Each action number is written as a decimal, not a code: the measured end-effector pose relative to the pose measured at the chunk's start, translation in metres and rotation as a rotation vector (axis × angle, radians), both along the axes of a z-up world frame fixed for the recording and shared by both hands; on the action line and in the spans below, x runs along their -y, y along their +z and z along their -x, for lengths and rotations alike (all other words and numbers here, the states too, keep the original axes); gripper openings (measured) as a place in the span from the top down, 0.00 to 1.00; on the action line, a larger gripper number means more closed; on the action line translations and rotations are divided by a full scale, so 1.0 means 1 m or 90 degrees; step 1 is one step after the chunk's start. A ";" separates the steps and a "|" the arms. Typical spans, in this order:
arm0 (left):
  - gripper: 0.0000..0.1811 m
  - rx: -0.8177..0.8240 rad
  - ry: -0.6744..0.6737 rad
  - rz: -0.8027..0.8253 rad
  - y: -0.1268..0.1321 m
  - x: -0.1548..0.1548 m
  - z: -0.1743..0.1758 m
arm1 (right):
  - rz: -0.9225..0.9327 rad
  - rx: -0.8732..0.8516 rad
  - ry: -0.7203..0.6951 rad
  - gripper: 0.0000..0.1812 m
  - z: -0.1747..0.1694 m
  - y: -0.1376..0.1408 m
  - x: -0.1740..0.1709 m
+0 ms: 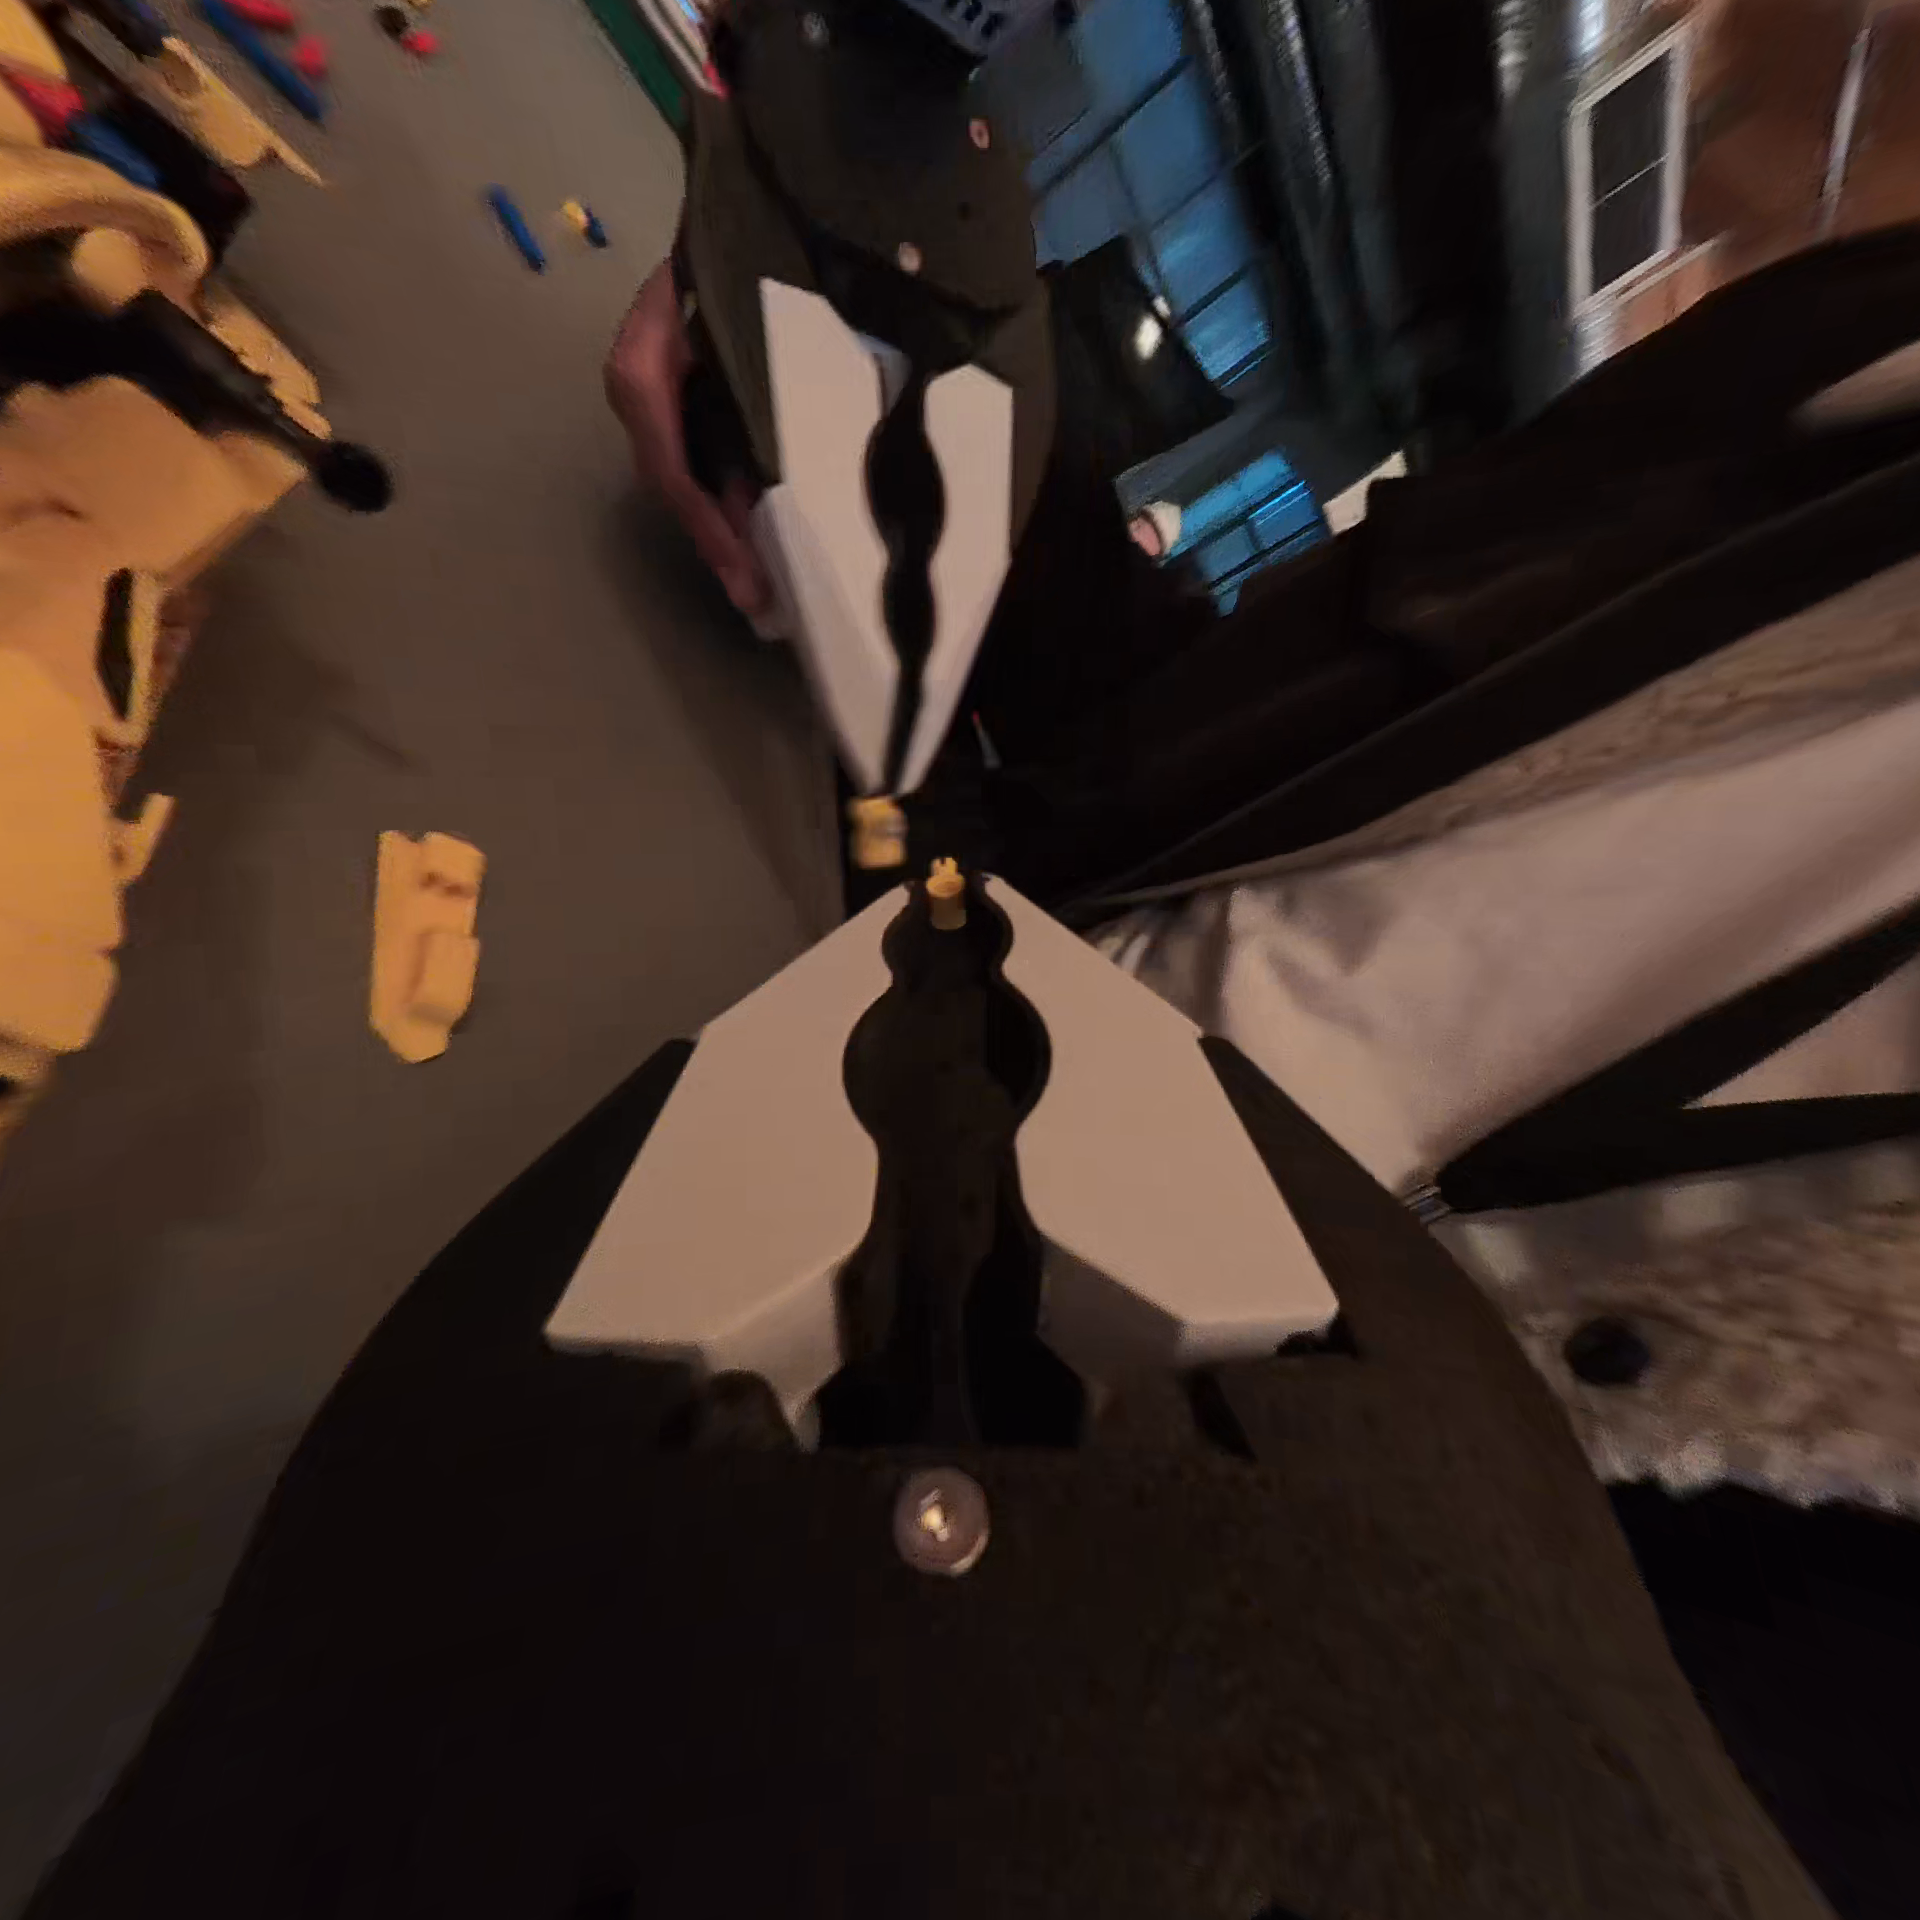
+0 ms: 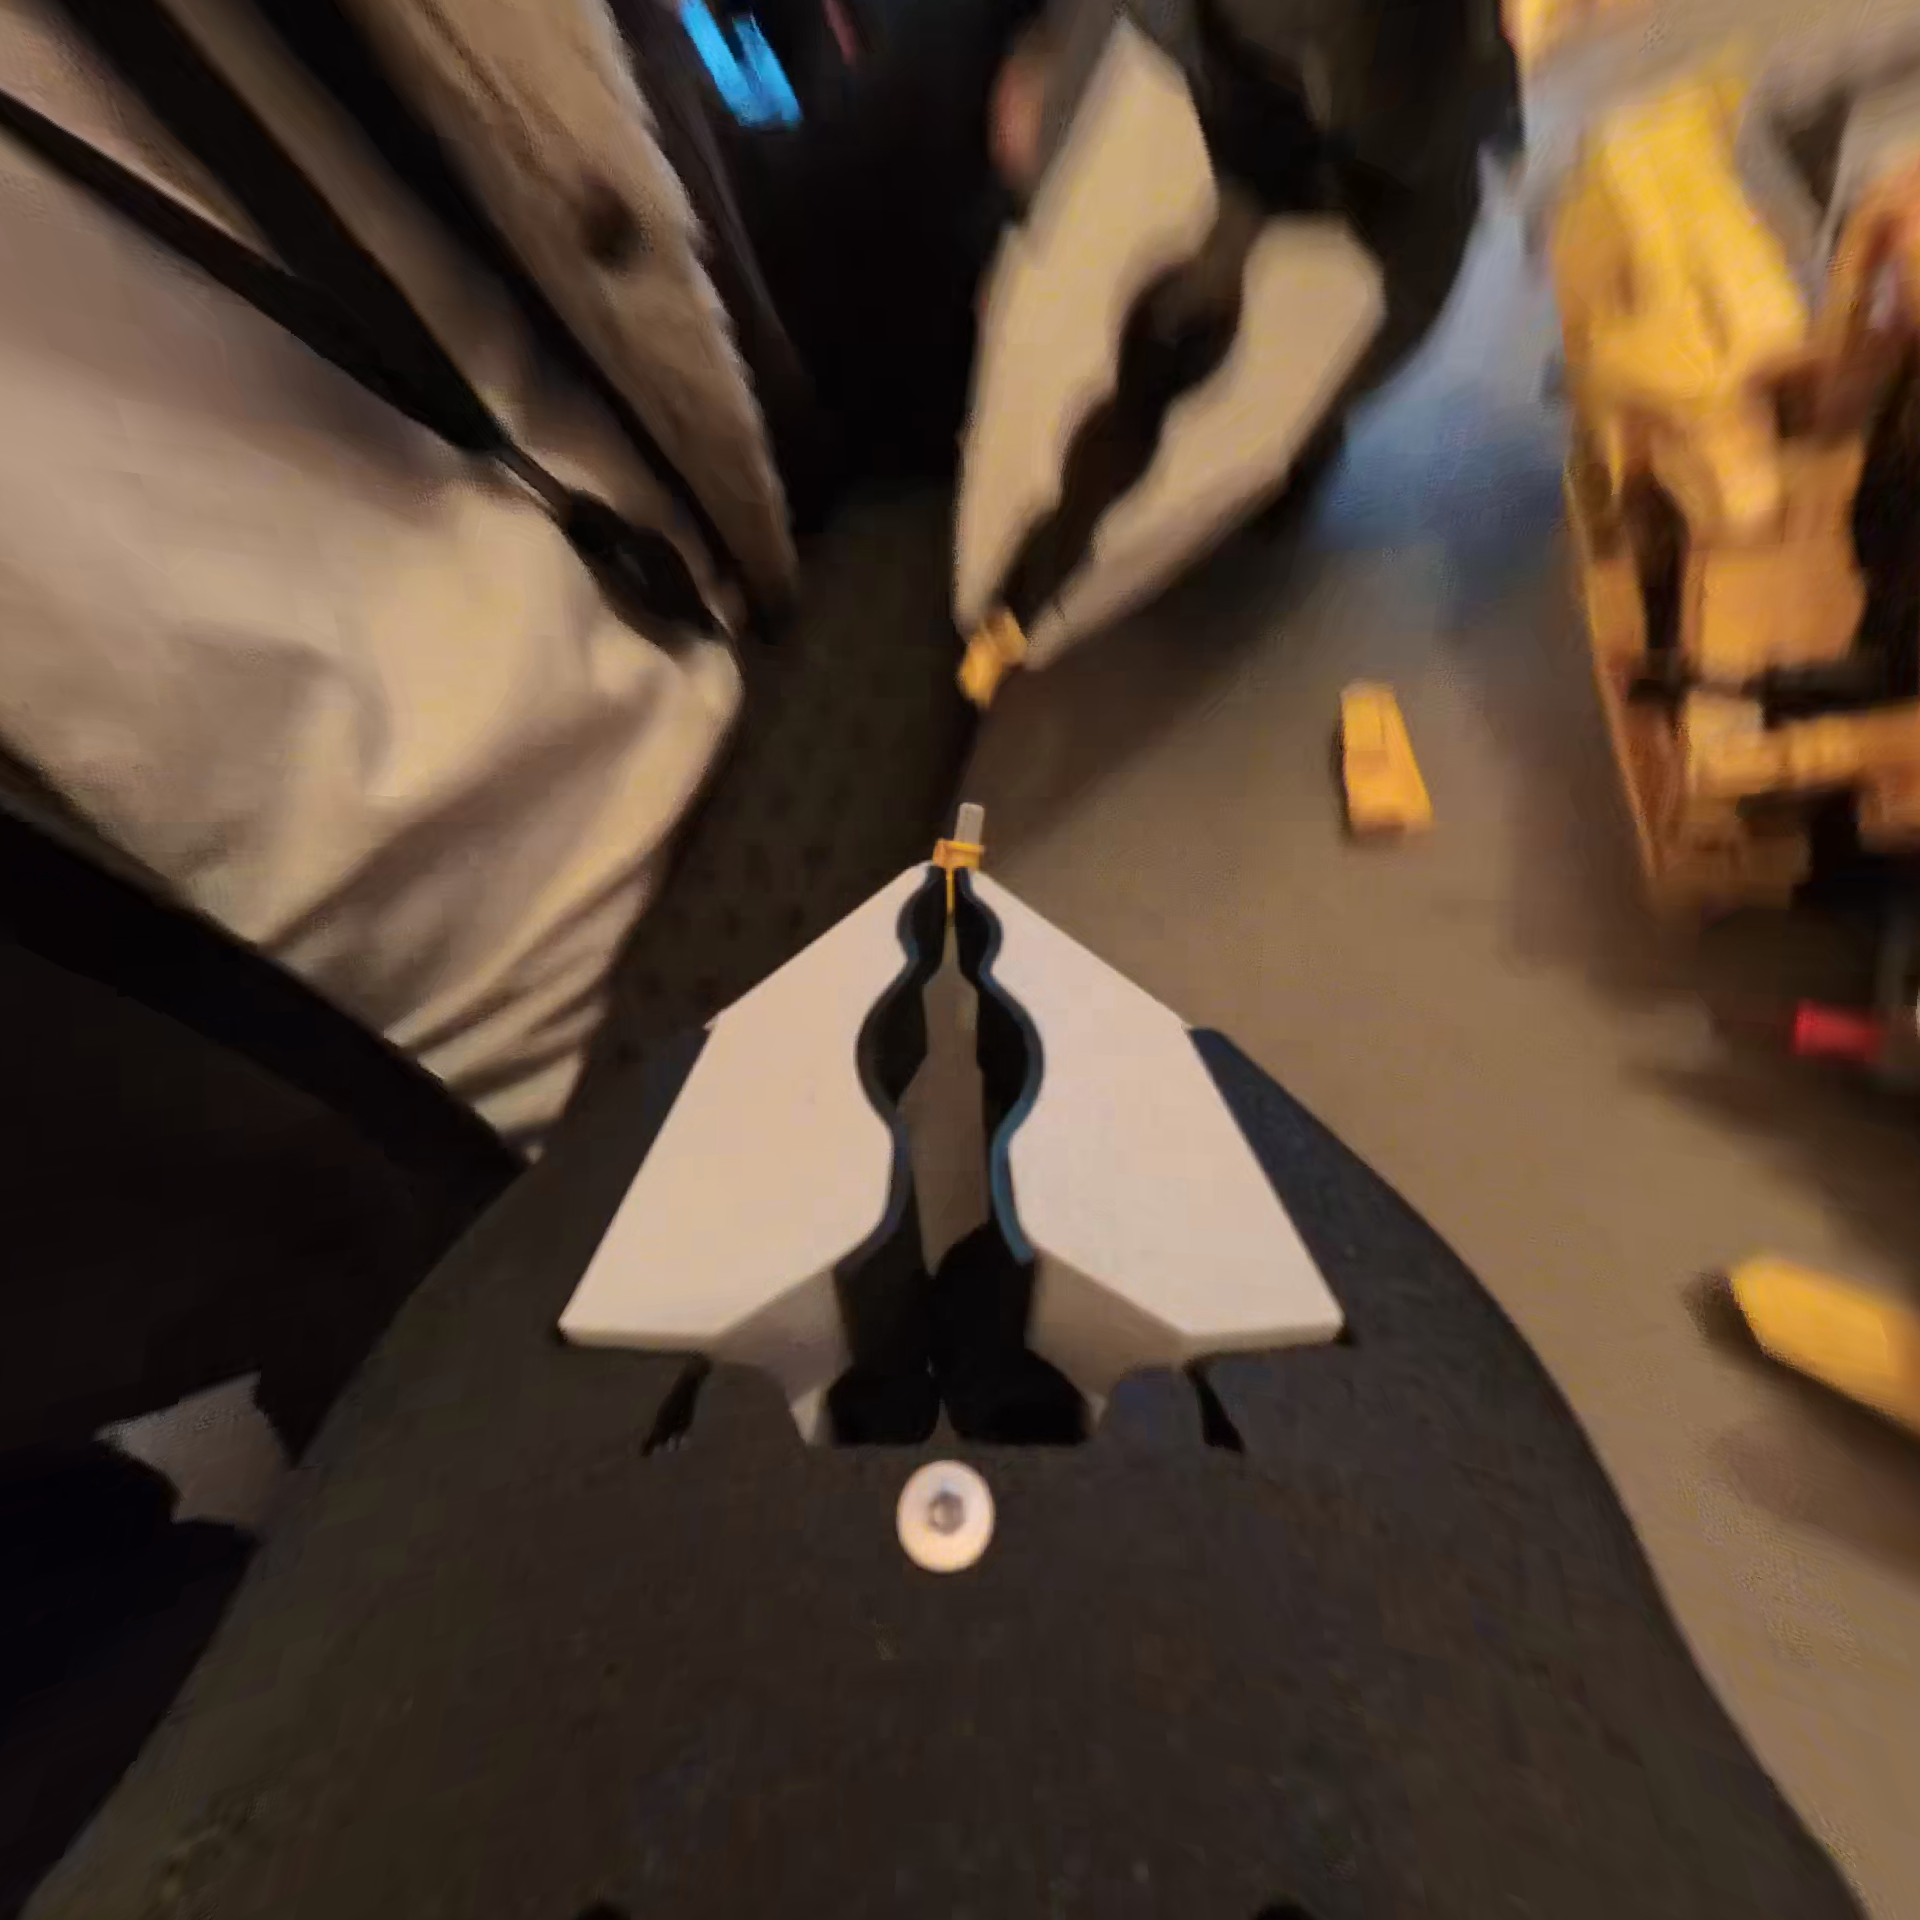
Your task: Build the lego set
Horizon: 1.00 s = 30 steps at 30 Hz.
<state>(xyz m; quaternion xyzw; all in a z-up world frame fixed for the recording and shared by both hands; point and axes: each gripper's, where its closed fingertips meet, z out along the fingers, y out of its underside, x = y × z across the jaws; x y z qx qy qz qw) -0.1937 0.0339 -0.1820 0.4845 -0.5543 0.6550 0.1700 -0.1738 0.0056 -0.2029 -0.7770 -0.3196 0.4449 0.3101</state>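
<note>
Facing each other at frame centre, the left gripper (image 1: 943,883) and right gripper (image 2: 954,862) are each seen clenched on a part: a small yellow peg (image 1: 943,899) and a yellow clip on a grey pin (image 2: 961,836). A loose yellow brick (image 2: 1380,771) and a large blurred yellow model (image 2: 1714,468) are shown on the grey table (image 2: 1299,1091), at right in the right wrist view.

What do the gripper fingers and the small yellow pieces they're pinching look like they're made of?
Left gripper fingers: matte white, faceted, likely printed plastic. Yellow piece: smooth moulded plastic, apparently. Right gripper holds a yellow piece with grey tip, probably plastic; blurred.
</note>
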 end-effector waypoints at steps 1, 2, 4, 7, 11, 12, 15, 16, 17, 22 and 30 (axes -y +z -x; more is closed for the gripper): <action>0.97 0.003 0.004 -0.003 0.001 -0.001 -0.001 | 0.041 0.052 0.008 1.00 -0.005 -0.015 0.004; 0.97 0.006 0.009 -0.001 0.002 -0.002 -0.001 | 0.076 0.091 0.023 1.00 -0.009 -0.026 0.008; 0.97 0.001 0.015 -0.026 -0.003 -0.004 -0.002 | 0.099 0.161 0.038 0.99 -0.015 -0.038 0.007; 0.97 -0.004 0.009 -0.047 -0.009 -0.001 -0.001 | 0.098 0.245 0.050 0.99 -0.023 -0.046 0.001; 0.97 0.000 0.012 -0.049 -0.009 -0.001 -0.002 | 0.074 0.290 0.024 0.93 -0.026 -0.041 -0.005; 0.97 -0.001 0.016 -0.047 -0.008 -0.003 -0.002 | 0.067 0.305 -0.003 0.91 -0.029 -0.039 -0.007; 0.97 -0.001 0.031 -0.052 -0.009 -0.006 -0.004 | 0.068 0.337 -0.156 0.88 -0.036 -0.031 -0.015; 0.97 0.000 0.038 -0.056 -0.009 -0.008 -0.006 | 0.098 0.344 -0.233 0.86 -0.039 -0.033 -0.017; 0.97 0.000 0.046 -0.060 -0.010 -0.010 -0.007 | 0.140 0.334 -0.302 0.80 -0.037 -0.035 -0.015; 0.97 0.004 0.070 -0.056 -0.006 -0.018 -0.011 | 0.244 0.259 -0.556 0.78 -0.023 -0.033 -0.002; 0.96 0.021 0.066 -0.067 -0.001 -0.012 -0.010 | 0.274 0.305 -0.594 0.87 -0.007 -0.047 -0.006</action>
